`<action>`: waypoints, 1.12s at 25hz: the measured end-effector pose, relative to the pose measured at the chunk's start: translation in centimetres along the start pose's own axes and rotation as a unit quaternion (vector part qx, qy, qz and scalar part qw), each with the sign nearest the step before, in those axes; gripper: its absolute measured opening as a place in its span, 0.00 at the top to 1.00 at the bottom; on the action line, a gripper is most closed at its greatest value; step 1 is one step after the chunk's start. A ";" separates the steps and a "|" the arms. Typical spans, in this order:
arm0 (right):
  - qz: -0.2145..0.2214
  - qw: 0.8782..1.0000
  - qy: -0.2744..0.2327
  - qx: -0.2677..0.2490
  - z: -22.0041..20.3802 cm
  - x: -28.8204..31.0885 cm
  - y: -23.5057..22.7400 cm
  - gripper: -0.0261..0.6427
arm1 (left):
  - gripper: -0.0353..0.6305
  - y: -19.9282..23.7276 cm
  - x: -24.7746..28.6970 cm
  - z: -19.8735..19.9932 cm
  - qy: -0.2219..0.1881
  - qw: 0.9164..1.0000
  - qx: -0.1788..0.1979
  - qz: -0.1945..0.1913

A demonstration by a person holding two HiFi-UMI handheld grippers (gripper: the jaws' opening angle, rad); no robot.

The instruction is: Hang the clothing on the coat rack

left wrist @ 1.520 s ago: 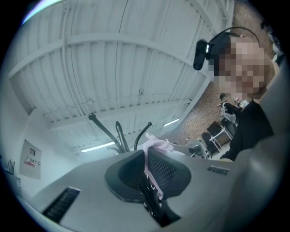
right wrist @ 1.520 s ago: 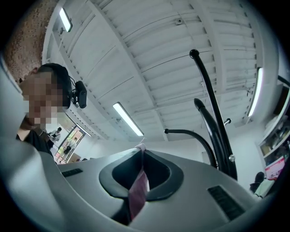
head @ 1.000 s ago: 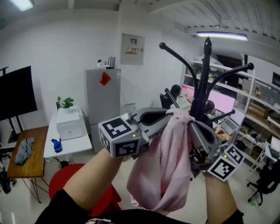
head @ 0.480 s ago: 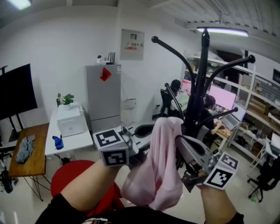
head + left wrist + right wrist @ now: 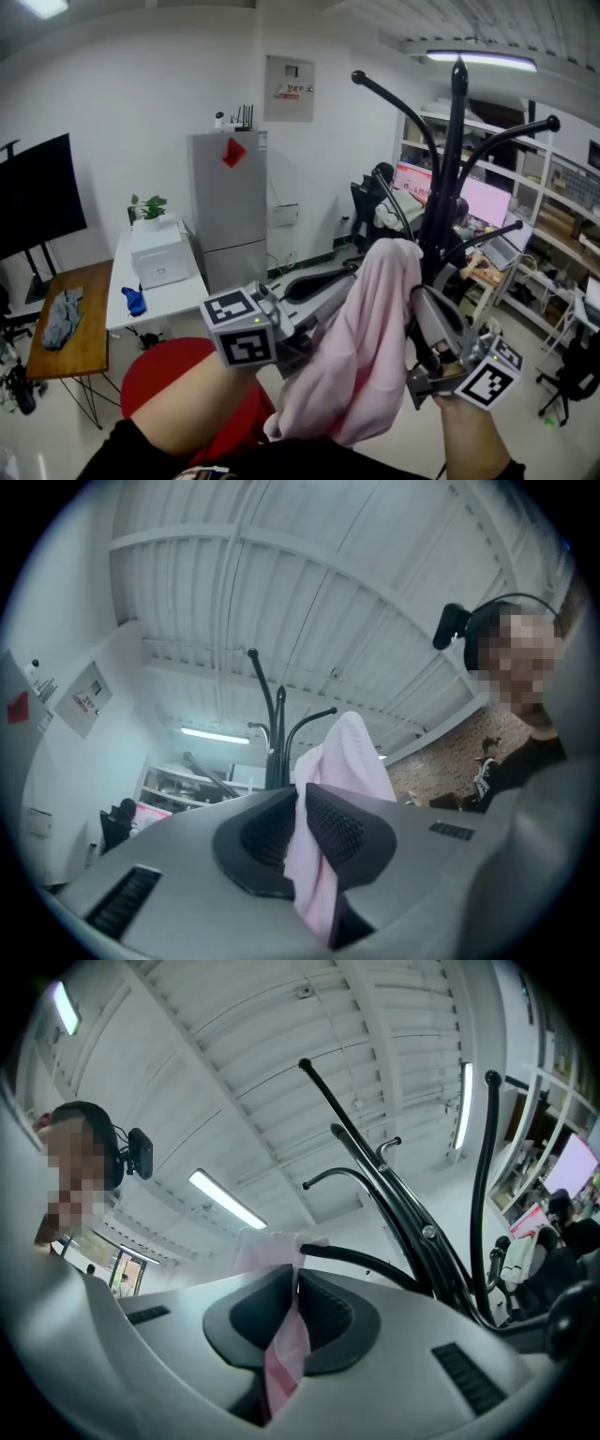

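A pink garment (image 5: 361, 356) hangs bunched between my two grippers in the head view, right in front of the black coat rack (image 5: 452, 159). My left gripper (image 5: 361, 272) is shut on the garment's left side; pink cloth (image 5: 319, 855) is pinched between its pads. My right gripper (image 5: 412, 281) is shut on the garment's top right, with cloth (image 5: 286, 1349) pressed between its pads. In the right gripper view a low black rack hook (image 5: 375, 1262) reaches just to the cloth's top edge (image 5: 272, 1246). The rack's upper arms (image 5: 375, 1147) rise above.
Behind stand a grey cabinet (image 5: 228, 211), a white table with a printer (image 5: 161, 262), a wooden table (image 5: 66, 328) with a grey cloth, and a red stool (image 5: 187, 375) below my left arm. Desks, screens and shelving (image 5: 525, 234) crowd the right side beyond the rack.
Both grippers dipped with the pink garment, then rose again and shifted right, closer to the coat rack pole. Both grips stay on the cloth.
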State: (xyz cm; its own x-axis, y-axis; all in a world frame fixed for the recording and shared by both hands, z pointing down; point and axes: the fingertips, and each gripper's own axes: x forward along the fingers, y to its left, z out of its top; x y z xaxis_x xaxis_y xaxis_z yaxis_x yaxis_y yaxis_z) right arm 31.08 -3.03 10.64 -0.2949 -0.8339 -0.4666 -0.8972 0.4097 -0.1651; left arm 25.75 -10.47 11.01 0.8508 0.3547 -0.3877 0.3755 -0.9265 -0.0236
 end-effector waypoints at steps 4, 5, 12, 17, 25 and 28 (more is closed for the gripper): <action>-0.054 0.998 0.003 -0.019 -0.6 -1.4 -1.7 0.88 | 0.91 2.2 -3.2 -1.0 0.011 0.999 -0.008 0.050; -0.070 0.997 0.002 -0.024 -0.7 -1.9 -2.1 0.85 | 0.91 2.6 -4.2 -1.0 0.011 0.998 -0.010 0.061; -0.110 0.992 -0.009 -0.068 -0.5 -2.3 -1.0 0.84 | 0.91 2.4 -7.5 -0.2 0.015 0.998 -0.006 0.067; -0.117 0.983 0.000 -0.140 0.3 -3.2 3.3 0.84 | 0.91 0.4 -9.7 0.3 0.020 0.998 0.021 0.062; -0.027 0.992 0.085 -0.094 -7.2 -0.5 11.7 0.84 | 0.91 -2.6 -18.7 -1.2 0.057 0.991 0.049 0.115; 0.025 0.992 0.110 -0.051 -11.7 1.6 14.8 0.84 | 0.91 -3.8 -23.9 -2.5 0.075 0.984 0.050 0.154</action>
State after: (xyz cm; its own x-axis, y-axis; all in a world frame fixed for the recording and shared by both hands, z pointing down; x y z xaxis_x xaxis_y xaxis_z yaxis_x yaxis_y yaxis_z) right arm 13.51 -2.64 17.57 -0.3946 -0.8786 -0.2691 -0.9049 0.4224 -0.0522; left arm 4.88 -15.17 22.66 0.9660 0.0629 -0.2506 0.0598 -0.9980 -0.0200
